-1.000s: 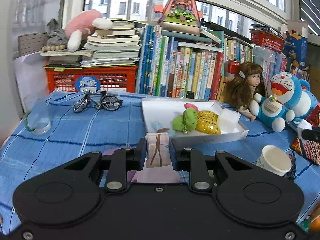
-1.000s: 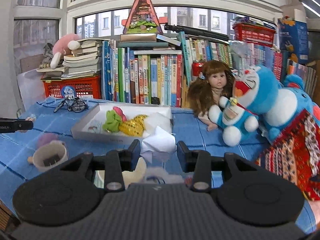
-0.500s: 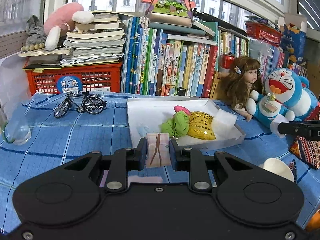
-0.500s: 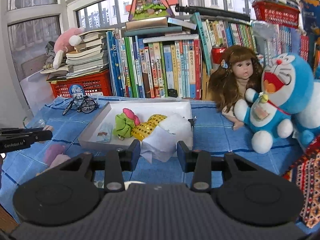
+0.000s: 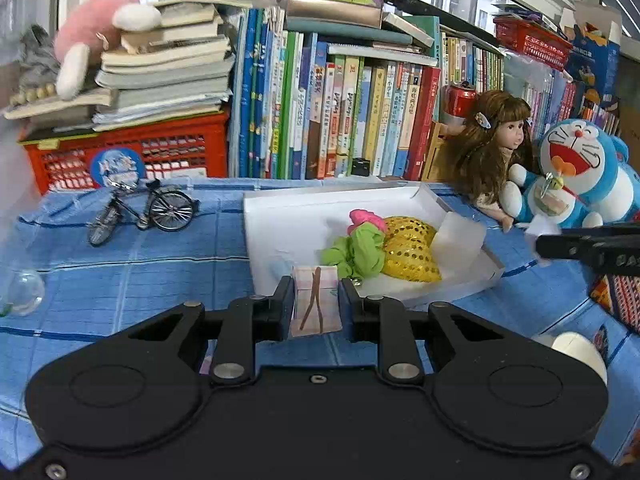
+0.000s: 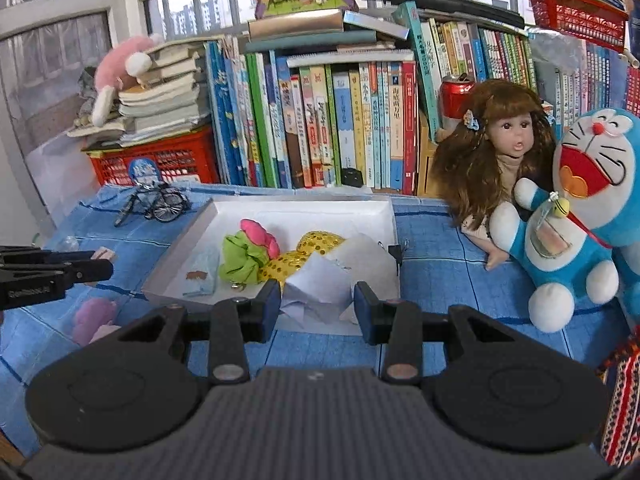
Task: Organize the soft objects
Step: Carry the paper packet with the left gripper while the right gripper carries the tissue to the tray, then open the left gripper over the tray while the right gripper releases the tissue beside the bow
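Both carried closer to shallow white cardboard tray (image 5: 256,216) on blue checked counter (image 5: 120,264). Left gripper (image 5: 315,300) pinching small pink plaid pouch (image 5: 316,304); right gripper (image 6: 316,307) nearly closed on crumpled white tissue (image 6: 320,292). Delivery step, probably; next, over the tray's near rim, then release.

Right tool (image 6: 316,300) at the white tray (image 6: 276,212)

I see it pinching crumpled white paper (image 6: 320,290) at the tray's near edge; green cloth (image 6: 240,258) lies inside.
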The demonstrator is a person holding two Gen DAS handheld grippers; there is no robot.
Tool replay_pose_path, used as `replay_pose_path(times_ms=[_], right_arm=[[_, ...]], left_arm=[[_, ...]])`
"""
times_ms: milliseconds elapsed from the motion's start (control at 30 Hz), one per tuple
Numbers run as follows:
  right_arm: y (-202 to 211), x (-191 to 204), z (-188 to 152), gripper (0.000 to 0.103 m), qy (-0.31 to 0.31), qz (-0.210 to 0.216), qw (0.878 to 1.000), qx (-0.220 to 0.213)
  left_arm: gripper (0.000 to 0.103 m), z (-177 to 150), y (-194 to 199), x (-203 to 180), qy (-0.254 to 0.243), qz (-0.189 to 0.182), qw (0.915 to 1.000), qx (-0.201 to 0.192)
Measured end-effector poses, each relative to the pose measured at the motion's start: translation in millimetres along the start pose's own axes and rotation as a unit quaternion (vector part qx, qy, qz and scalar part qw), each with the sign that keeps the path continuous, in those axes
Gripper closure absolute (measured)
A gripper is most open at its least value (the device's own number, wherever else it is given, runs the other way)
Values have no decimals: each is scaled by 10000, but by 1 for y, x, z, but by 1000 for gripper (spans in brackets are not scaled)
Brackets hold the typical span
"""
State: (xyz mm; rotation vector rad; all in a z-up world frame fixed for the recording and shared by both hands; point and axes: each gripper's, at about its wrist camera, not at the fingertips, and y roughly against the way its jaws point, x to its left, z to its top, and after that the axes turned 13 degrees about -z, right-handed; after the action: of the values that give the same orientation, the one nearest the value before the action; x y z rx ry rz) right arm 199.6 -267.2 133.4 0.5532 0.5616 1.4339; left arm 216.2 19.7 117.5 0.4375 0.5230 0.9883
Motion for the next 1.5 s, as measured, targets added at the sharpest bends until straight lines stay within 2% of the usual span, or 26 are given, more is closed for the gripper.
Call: replay_pose_path(times_ms=[133,367,800,1067,1500], right_arm=[[-21,8,13,57,165,-134,9995,253],[-55,21,27,57,399,-258,9965,689],[-116,36,30,57,518,-331,9866,1513],[-138,41,24,57,541,-338,9829,1725],[-165,44,29,57,256,-405,9835,1747]], left_arm=[[81,16,-14,9,169,-311,9992,190],[81,39,-49,24,541,-501,9953,625],[81,32,-123,37,940,-583,9837,1415],[81,29,-151,40,928,-493,9819,1573],[80,41,-177,48,850,-268,9861,1404]])
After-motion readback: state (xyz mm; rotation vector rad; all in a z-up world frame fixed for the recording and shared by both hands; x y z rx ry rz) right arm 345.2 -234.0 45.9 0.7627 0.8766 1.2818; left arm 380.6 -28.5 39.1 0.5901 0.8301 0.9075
